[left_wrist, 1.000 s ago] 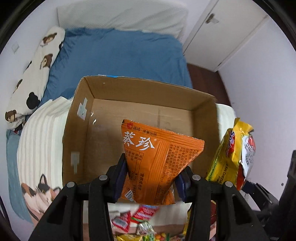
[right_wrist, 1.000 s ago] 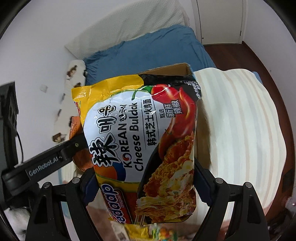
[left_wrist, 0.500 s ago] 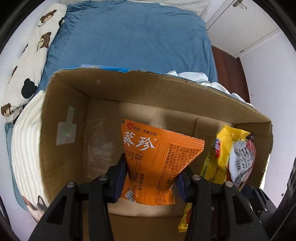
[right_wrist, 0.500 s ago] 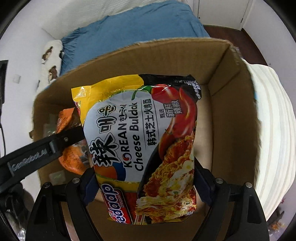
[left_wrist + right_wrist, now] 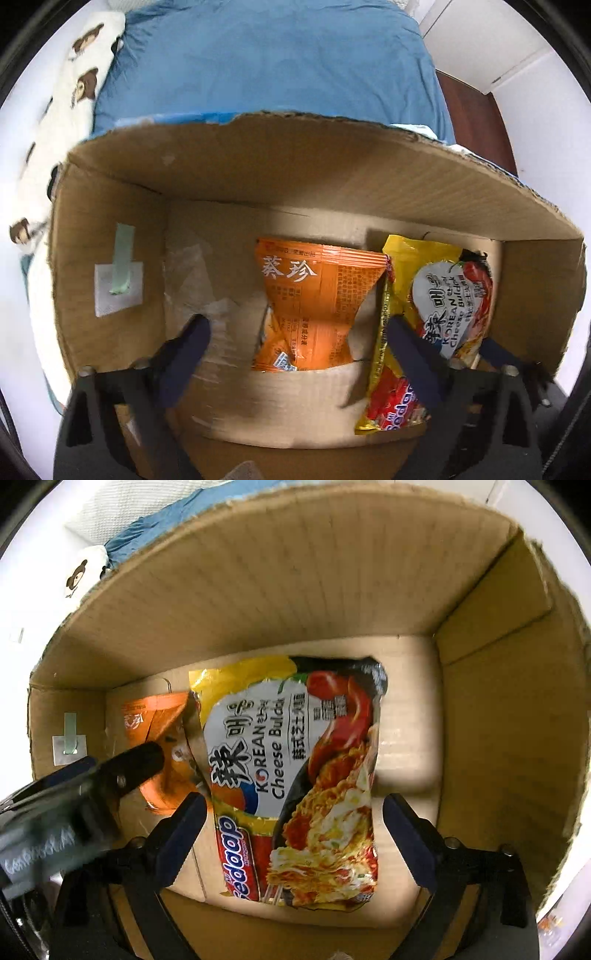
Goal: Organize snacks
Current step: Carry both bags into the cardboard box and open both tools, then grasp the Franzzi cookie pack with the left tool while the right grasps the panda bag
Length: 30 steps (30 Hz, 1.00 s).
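both my tongs are opening inside a rough cardboard box: left tongs around a crinkled orange packet, right tongs around a glossy noodle bag; neither is gripped.

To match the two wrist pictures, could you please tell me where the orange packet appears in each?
Left wrist: orange packet at centre, on the box floor between the opening jaws.
Right wrist: orange packet at left, partly behind the noodle bag.
Shared landmark: green tape on the box wall.
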Motion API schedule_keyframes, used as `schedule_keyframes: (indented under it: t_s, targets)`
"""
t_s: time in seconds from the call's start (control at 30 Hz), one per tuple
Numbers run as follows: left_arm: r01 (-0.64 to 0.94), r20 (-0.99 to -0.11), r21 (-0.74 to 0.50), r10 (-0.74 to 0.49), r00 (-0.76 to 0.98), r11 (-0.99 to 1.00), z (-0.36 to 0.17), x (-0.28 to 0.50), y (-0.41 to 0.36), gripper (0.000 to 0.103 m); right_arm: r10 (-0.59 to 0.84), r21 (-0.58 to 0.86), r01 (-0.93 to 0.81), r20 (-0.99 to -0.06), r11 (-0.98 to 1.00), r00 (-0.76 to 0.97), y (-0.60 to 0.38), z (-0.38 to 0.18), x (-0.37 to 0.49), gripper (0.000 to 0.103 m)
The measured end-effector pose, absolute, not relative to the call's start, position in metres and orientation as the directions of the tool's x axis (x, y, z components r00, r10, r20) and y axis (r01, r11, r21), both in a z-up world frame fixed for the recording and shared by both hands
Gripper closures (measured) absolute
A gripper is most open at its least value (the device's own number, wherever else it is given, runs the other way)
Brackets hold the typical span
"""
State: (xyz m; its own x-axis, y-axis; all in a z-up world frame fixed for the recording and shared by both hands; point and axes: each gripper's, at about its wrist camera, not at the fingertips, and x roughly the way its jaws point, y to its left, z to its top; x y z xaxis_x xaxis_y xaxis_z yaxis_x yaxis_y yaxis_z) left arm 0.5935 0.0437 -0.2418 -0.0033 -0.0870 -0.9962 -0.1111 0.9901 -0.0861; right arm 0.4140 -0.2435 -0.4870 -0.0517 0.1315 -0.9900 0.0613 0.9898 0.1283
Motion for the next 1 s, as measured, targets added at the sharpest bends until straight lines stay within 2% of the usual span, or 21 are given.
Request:
schedule_keyframes:
  t_s: [0.37,1.0]
  targets:
    - [-0.082,-0.986,-0.097,-0.084,0.146,0.992,-0.2,0.563,0.041,0.001,0.123,0.123,0.001,-0.991,0.992,0.05,-0.227,-0.453,0.389,0.002]
    - [-0.024,-0.89,-0.092,-0.071,0.451,0.995,-0.083,0.435,0.039,0.001,0.155,0.148,-0.047,-0.922,0.988,0.356,-0.246,-0.329,0.262,0.002]
